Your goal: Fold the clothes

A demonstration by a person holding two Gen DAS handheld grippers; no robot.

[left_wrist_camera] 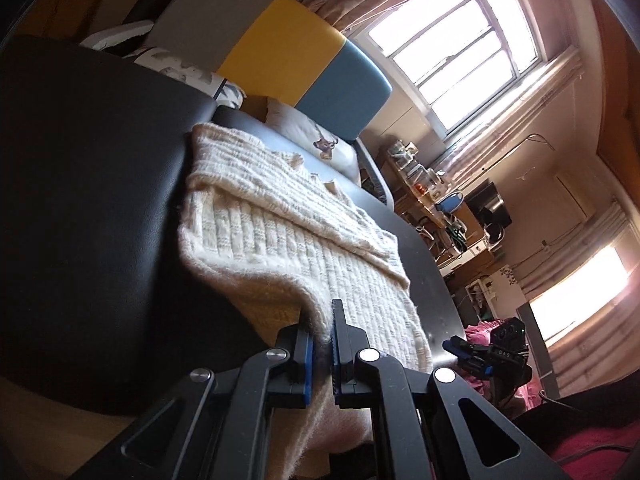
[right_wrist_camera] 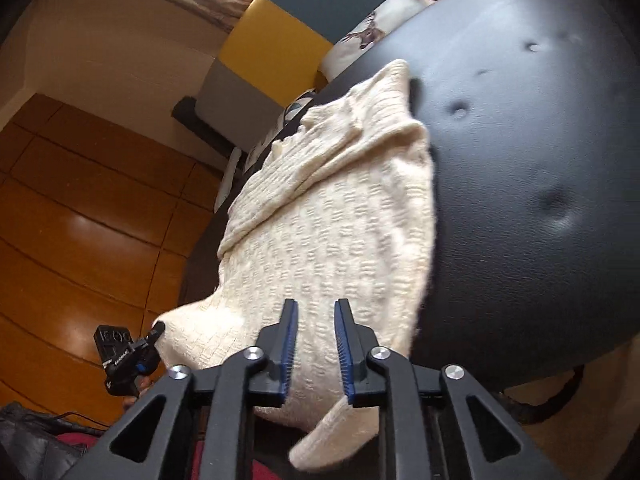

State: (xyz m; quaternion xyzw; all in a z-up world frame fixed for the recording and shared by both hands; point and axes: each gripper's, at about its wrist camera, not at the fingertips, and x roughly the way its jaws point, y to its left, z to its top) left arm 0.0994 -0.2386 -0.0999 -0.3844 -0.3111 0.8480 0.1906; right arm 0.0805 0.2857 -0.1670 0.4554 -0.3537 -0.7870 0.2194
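Observation:
A cream knitted sweater (left_wrist_camera: 288,240) lies on a black leather seat (left_wrist_camera: 88,184), its near edge hanging over the front. My left gripper (left_wrist_camera: 320,332) is shut on the sweater's near edge, cloth pinched between the blue pads. In the right wrist view the same sweater (right_wrist_camera: 332,232) drapes over the black seat (right_wrist_camera: 520,160). My right gripper (right_wrist_camera: 316,320) is open, jaws apart, with the sweater's near hem lying between and under the fingers. The right gripper also shows in the left wrist view (left_wrist_camera: 468,354), and the left gripper in the right wrist view (right_wrist_camera: 154,334), holding a corner.
A grey, yellow and blue padded headboard (left_wrist_camera: 280,52) and printed pillows (left_wrist_camera: 316,140) lie behind the seat. A cluttered desk (left_wrist_camera: 452,216) stands under the window. Pink cloth (left_wrist_camera: 484,330) lies at the right. Wooden floor (right_wrist_camera: 80,220) is to the left.

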